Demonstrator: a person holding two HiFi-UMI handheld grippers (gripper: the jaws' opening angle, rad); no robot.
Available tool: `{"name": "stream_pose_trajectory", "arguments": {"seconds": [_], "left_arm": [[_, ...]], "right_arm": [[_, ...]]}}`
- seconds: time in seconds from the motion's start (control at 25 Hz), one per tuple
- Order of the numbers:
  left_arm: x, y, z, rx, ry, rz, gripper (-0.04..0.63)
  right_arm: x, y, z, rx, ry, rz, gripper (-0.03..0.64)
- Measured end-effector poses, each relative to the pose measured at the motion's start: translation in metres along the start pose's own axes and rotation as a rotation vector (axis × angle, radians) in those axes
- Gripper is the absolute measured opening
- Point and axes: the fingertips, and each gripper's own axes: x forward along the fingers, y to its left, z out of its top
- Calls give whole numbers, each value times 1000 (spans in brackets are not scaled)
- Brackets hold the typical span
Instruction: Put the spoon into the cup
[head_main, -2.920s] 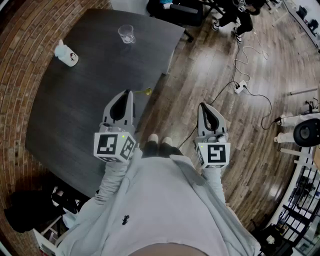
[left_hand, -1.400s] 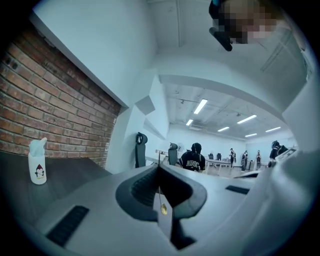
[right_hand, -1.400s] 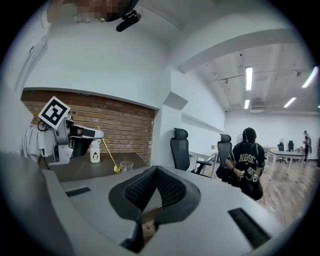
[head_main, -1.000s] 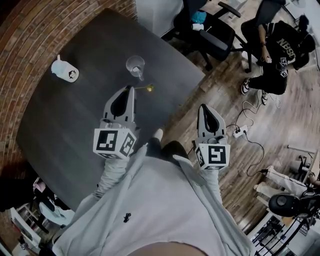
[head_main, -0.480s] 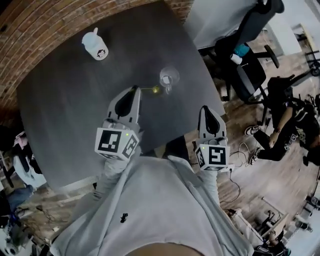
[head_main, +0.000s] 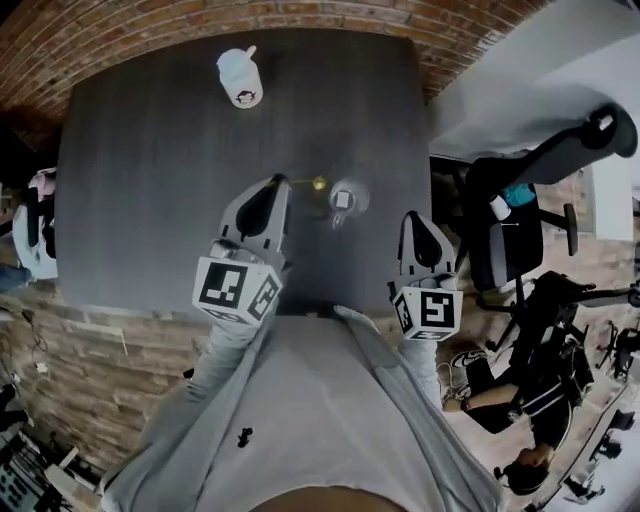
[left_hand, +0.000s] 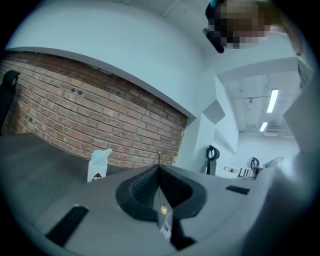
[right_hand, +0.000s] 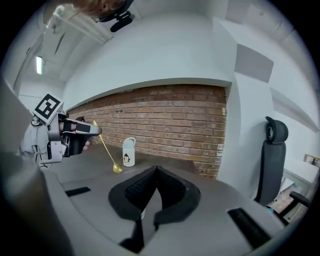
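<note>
Seen from above, a person in a pale grey top is at the near edge of a dark table (head_main: 150, 200), with a handheld gripper in each hand. The left gripper (head_main: 277, 183) reaches out over the tabletop, its jaws clenched on the thin handle of a small gold spoon (head_main: 318, 184). The spoon sticks out to the right of the jaw tips. Its bowl lies just beside the left rim of a clear glass cup (head_main: 347, 199) and outside it; whether the two touch cannot be told. The cup stands upright near the table's right side, between the two grippers and a little further from the person.

The right gripper (head_main: 413, 218) is near the table's right edge, apart from the spoon and the cup. Its jaws are pressed together with nothing between them. In the right gripper view, the spoon is gripped near the top of its handle and slants downward, bowl lowest, above the tabletop.

A white bottle (head_main: 240, 78) with a small cartoon figure on it stands upright at the far side of the table, close to a brick wall (head_main: 200, 18). A black office chair (head_main: 520, 215) stands on the floor to the table's right
</note>
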Motion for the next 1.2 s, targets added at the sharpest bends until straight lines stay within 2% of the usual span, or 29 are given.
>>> {"name": "stream_pose_trajectory", "arguments": {"seconds": [0.24,0.48,0.76,1.2], "left_arm": [[1,-17,-2,11,-16,104,20],[2,-40,-9,10,-18,159,20],[-1,-55,-13,5,-11,167,20],[1,-52,-20,-21,3,139,20]], "right_arm": [[20,-18,4,-15,-44,128,17],[18,-34,2,-2,-67,195,17],[8,-50,-1,10,-68,190,17],[2,-45,3,2,-62,180,16]]}}
